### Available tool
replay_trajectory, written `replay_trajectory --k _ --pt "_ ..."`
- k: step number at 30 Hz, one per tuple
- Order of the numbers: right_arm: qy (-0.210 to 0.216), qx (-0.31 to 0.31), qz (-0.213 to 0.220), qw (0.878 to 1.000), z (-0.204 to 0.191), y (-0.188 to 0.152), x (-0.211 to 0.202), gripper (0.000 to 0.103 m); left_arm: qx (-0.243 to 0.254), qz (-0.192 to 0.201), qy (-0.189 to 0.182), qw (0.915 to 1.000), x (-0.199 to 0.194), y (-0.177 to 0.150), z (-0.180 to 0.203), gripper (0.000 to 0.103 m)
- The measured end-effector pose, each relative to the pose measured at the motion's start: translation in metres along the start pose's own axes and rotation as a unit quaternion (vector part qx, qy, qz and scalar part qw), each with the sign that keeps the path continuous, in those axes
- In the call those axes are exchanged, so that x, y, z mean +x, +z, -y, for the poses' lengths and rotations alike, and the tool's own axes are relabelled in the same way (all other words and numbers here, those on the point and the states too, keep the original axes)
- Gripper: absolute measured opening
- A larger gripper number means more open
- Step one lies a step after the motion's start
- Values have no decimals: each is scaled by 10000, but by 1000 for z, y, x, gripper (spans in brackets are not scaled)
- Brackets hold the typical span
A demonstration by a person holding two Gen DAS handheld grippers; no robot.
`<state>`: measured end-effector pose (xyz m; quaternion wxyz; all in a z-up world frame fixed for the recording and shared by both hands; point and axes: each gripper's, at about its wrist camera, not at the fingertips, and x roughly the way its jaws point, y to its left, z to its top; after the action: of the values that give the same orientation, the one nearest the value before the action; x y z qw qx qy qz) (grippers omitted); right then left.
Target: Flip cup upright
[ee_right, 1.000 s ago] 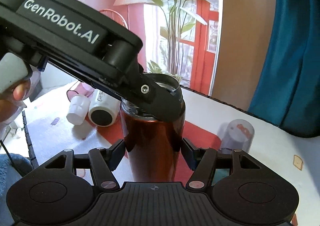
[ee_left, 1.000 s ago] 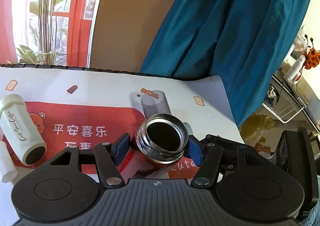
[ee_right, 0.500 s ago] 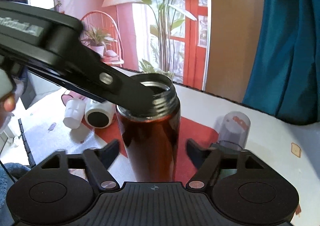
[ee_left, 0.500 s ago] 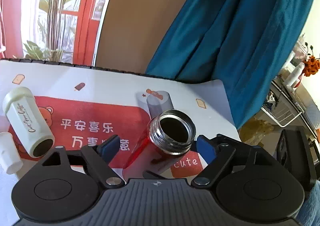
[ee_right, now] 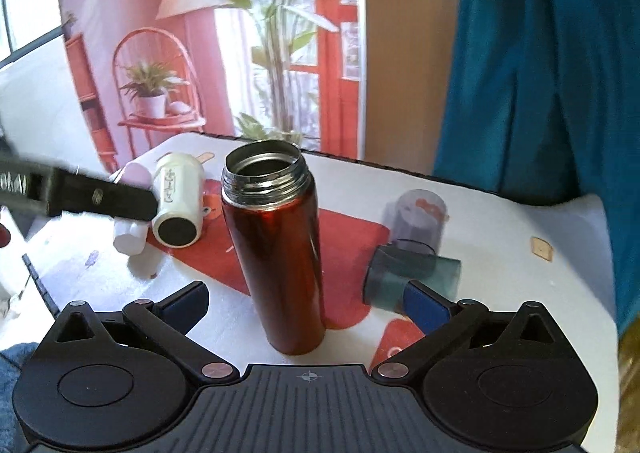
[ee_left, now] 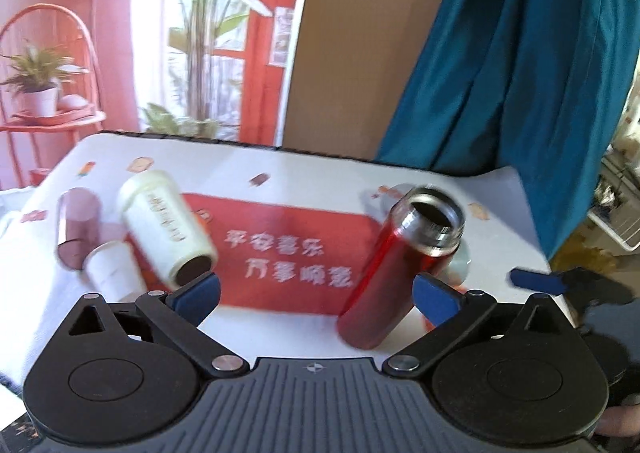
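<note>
The red metal flask stands upright on the mat, mouth up; it also shows in the left wrist view, right of centre. My right gripper is open, its fingers apart on either side of the flask's base, not touching it. My left gripper is open and empty, pulled back to the left; the flask stands by its right finger. The left gripper's finger shows at the left of the right wrist view.
A cream cup lies on its side, with a white cup and a pink tumbler beside it. A clear tumbler and a dark teal cup lie right of the flask. The mat's edge runs at right.
Both grippers have opened and let go of the flask, which now stands upright by itself. The left gripper has drawn back to the left; the right gripper has backed away a little.
</note>
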<state>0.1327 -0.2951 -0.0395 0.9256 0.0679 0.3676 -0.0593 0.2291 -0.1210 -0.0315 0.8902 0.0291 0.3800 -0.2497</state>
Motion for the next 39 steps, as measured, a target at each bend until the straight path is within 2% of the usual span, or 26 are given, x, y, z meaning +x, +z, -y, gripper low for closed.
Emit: replay_trajectory --k 4,11,23,31,39 --pt "-52 122 66 9999 -7 -4 -17 103 14 19 206 9998 -17 -10 -3 103" --pt "-49 249 23 9997 -25 -16 -48 103 181 35 825 9964 -51 -36 -1 103" --pt "-15 75 122 9999 -59 -36 -101 103 -110 -55 1332 9910 -121 -89 -16 103" --pt "-46 62 72 9999 -72 -57 -120 103 -253 218 1672 9854 -164 -118 -11 103" --pt "-127 -40 145 9998 -76 -69 -131 103 -249 396 1850 9816 -181 -129 3 103"
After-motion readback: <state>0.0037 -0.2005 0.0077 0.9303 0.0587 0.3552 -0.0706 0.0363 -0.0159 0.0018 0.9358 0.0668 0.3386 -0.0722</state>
